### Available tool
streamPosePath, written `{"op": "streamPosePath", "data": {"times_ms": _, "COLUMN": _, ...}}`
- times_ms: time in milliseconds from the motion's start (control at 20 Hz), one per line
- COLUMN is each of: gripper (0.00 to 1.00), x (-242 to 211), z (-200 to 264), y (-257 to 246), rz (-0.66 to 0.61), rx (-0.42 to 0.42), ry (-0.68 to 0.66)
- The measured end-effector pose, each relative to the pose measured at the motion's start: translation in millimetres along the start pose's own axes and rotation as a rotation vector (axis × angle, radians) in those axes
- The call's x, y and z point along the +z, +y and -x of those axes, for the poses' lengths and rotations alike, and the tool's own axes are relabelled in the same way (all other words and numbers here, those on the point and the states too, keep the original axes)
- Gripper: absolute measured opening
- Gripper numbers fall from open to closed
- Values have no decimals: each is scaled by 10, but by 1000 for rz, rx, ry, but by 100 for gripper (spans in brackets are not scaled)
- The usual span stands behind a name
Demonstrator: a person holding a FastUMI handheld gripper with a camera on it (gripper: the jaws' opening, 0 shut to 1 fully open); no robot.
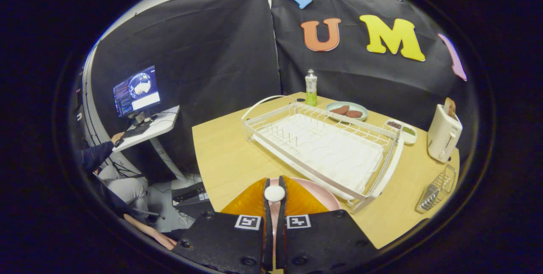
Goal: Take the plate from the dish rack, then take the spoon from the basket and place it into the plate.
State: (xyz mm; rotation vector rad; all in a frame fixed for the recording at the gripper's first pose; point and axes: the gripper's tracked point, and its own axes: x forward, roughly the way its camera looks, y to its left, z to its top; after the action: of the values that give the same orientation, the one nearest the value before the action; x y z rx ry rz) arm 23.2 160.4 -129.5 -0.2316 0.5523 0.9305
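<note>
— Nearest the lens?
— Gripper (274, 195), bottom centre of the picture, fingers drawn close together and clamped on a white spoon (274, 193); rounded end peeking out between the tips.

— And under that?
— Pink plate (323, 197), flat on the wooden table (225, 159), right below and just beyond the fingers. Cannot tell whether spoon and plate touch.

— Dish rack?
— White wire dish rack (322, 146), middle of the picture, beyond the plate, near corner almost at the plate's rim. Nothing standing in the slots.

— Basket?
— Small wire basket (437, 189), lower right, lying near the table's edge, well apart from the plate.

— Further back?
— Bottle (311, 87) upright behind the rack, centre. Just right of it, a teal dish (347, 110) with two brown pieces. Then a small two-part tray (401, 130), and a pale toaster (443, 134) at the right with a slice sticking out on top.

— Left side?
— Lit monitor (136, 91) on a white desk (148, 127), off the table. Dark sleeve (95, 155) reaching toward the keyboard.
</note>
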Motion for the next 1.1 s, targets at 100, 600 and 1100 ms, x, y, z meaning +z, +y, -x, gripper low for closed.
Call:
{"op": "streamPosePath", "data": {"times_ms": 100, "gripper": 10, "x": -19, "z": -47, "y": -20, "rz": -3, "rx": 11, "ry": 12}}
{"op": "streamPosePath", "data": {"times_ms": 600, "gripper": 61, "x": 168, "z": 93, "y": -348, "rz": -67, "rx": -110, "ry": -103}}
{"op": "streamPosePath", "data": {"times_ms": 1100, "gripper": 100, "x": 545, "z": 1438, "y": -561, "rz": -81, "rx": -527, "ry": -474}}
